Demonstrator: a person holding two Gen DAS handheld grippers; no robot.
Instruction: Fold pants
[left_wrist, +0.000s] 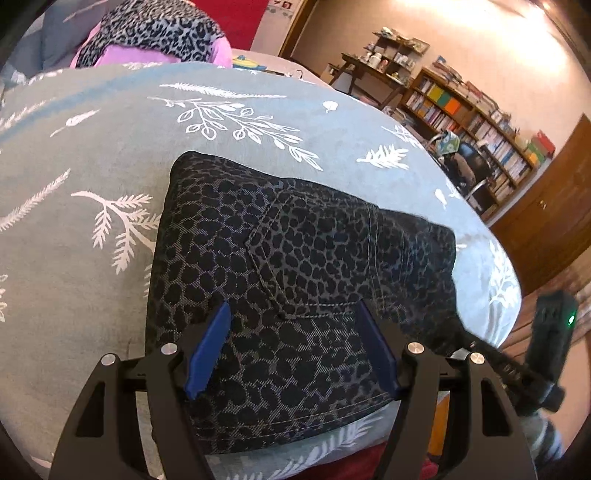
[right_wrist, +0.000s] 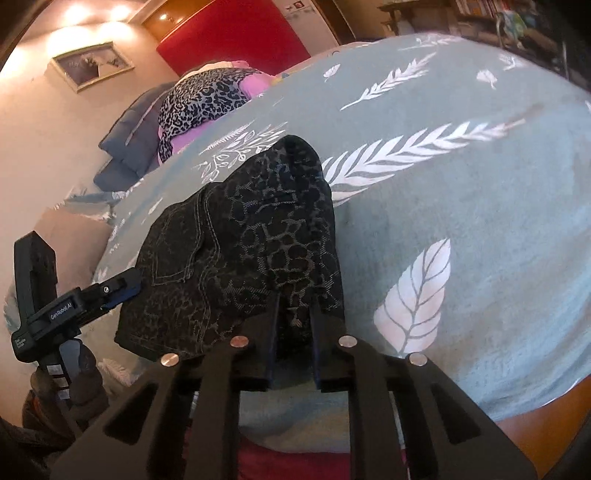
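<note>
Folded pants (left_wrist: 295, 273) lie on my bedspread (left_wrist: 74, 229), near its front edge.

Going large to small: the leaf-print bedspread carries the dark spotted pants in a compact folded bundle, back pocket (left_wrist: 306, 254) up. My left gripper (left_wrist: 291, 325) rests over the near end of the bundle, blue fingers (left_wrist: 208, 350) spread wide apart, clamping nothing. My right gripper (right_wrist: 295, 306) sits at the bundle's right edge, its fingers narrowly apart with a fold of cloth between them; whether they pinch it I cannot tell.
</note>
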